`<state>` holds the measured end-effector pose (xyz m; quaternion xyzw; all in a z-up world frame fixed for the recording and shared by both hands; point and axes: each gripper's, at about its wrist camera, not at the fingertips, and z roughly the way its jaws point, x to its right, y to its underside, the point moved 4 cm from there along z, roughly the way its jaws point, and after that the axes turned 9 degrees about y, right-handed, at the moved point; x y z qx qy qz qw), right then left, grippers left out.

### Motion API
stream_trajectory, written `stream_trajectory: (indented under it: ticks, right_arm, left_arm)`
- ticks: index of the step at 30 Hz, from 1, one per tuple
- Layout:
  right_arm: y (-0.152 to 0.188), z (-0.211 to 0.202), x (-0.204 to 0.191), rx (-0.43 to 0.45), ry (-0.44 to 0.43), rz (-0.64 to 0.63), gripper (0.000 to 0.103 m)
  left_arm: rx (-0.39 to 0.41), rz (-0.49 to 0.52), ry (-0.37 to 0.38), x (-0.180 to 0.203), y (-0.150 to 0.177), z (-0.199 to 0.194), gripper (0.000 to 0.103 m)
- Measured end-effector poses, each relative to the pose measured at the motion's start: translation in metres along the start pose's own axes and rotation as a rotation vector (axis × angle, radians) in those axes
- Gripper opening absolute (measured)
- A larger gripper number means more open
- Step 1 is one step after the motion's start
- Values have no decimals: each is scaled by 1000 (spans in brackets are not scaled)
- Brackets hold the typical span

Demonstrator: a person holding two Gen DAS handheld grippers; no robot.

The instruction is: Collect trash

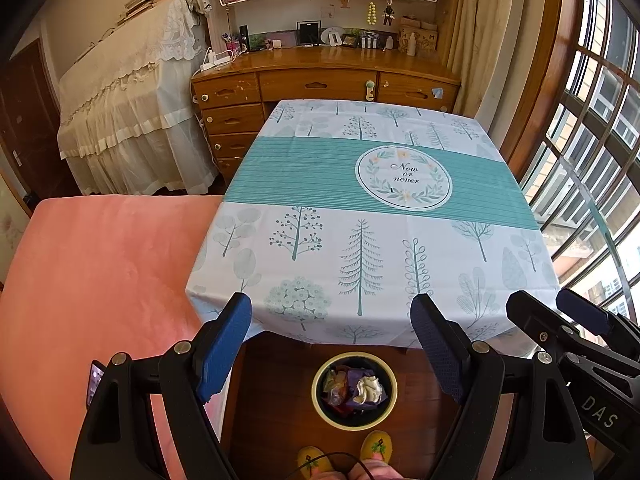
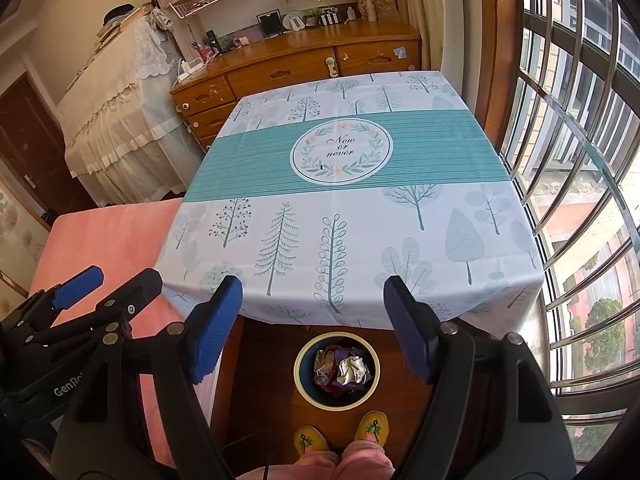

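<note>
Looks close to finished, judging by how things lie: no scrap or wrapper showing anywhere on the tree-print tablecloth (image 1: 360,216), from the far edge by the wooden dresser (image 1: 320,84) to the near edge hanging over the floor. Trash (image 1: 354,390) gathered in the round bin (image 1: 320,400) on the dark wood floor, just below the table's near edge and just ahead of two yellow slippers (image 1: 376,446); crumpled white paper on top, purple and reddish wrappers beneath and beside it. Bin seen again from the right wrist, same contents, white wad uppermost. Nothing left to pick up as far as visible, though the floor under the table and behind the pink mattress (image 1: 100,280) stays hidden, so a stray piece there cannot be ruled out. Left gripper (image 1: 332,344) spread wide, blue pads well apart, nothing between them, touching nothing, poised above the bin and level with the cloth's near hem. Right gripper (image 2: 312,324) likewise spread wide and bare, hovering over the same bin, just beside the left one toward the near right corner of the table. Likely only a final check remaining.
</note>
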<state>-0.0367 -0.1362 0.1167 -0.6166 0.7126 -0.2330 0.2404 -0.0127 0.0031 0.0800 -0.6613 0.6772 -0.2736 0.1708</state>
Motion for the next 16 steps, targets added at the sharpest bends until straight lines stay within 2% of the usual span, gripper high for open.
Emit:
stream_trajectory:
  ticks: [16]
  right_arm:
    - [0, -5, -1, 11, -13, 0, 71]
  left_arm:
    - [-3, 3, -2, 0, -1, -7, 83]
